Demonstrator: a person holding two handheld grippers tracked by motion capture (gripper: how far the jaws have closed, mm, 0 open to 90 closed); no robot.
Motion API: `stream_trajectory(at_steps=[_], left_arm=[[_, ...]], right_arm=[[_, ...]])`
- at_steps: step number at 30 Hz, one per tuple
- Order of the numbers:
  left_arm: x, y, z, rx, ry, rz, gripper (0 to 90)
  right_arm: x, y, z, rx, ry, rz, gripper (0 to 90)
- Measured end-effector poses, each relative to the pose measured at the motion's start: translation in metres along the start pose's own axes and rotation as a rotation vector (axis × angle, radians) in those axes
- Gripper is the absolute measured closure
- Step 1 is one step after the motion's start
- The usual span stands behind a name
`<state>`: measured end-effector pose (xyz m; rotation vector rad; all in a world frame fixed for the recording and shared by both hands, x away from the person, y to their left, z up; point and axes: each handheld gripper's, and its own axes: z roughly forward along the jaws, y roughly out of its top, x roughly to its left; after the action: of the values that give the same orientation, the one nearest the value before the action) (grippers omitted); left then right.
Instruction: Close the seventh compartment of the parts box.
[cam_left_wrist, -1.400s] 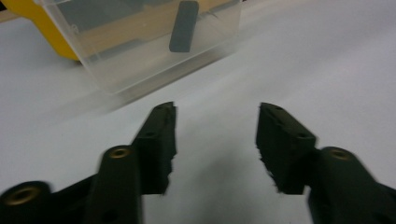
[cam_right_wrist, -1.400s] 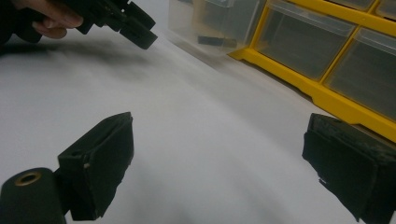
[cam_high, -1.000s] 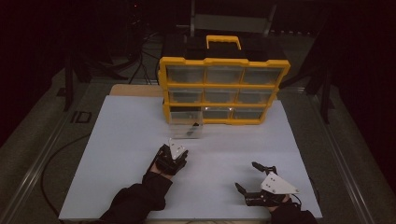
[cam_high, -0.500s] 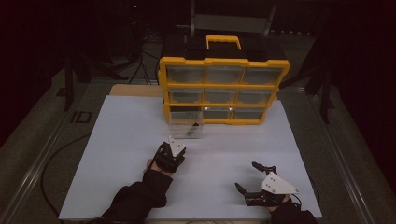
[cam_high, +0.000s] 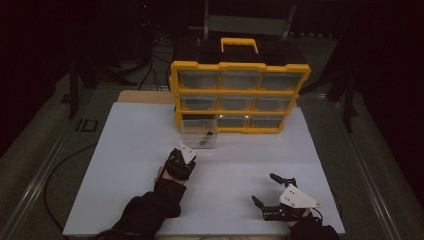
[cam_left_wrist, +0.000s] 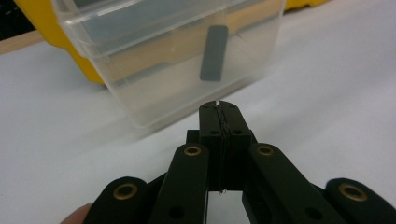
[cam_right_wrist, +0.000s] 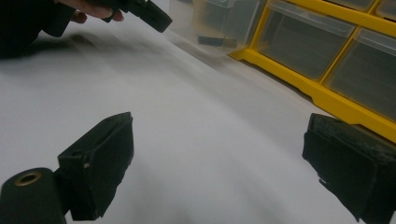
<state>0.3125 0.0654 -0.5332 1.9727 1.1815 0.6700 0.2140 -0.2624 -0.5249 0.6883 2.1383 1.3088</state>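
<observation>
A clear plastic drawer (cam_high: 200, 134) stands pulled out on the white board, in front of the yellow organiser's bottom left slot. A dark flat piece (cam_high: 204, 139) lies inside it, seen through the wall in the left gripper view (cam_left_wrist: 214, 52). My left gripper (cam_high: 182, 159) points at the drawer (cam_left_wrist: 154, 70) from just short of its near wall. Its jaws have just been closing and now meet, shut (cam_left_wrist: 219, 116), with nothing between them. My right gripper (cam_high: 264, 188) rests near the front right, open and holding nothing (cam_right_wrist: 219, 163).
The yellow organiser (cam_high: 240, 69) with several clear drawers and a black lid stands at the back of the white board (cam_high: 125, 165). In the right gripper view its lower drawers (cam_right_wrist: 299, 37) run along the right, and the left hand (cam_right_wrist: 93, 9) is at top left.
The left hand has edged slightly toward the drawer. The right gripper has stayed where it was.
</observation>
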Motion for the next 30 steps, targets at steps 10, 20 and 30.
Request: stream_trajectory(at_steps=[10,20,30], left_arm=[[0.001,0.004,0.008,0.003,0.026,0.008,89.0],[0.002,0.011,0.014,-0.001,0.045,0.022,89.0],[0.001,0.013,0.019,-0.002,0.04,0.02,89.1]], right_arm=[[0.0,0.0,0.0,0.0,0.002,0.001,8.9],[0.0,0.0,0.0,-0.001,0.0,0.001,8.9],[-0.001,0.0,0.0,0.0,-0.001,0.002,8.9]])
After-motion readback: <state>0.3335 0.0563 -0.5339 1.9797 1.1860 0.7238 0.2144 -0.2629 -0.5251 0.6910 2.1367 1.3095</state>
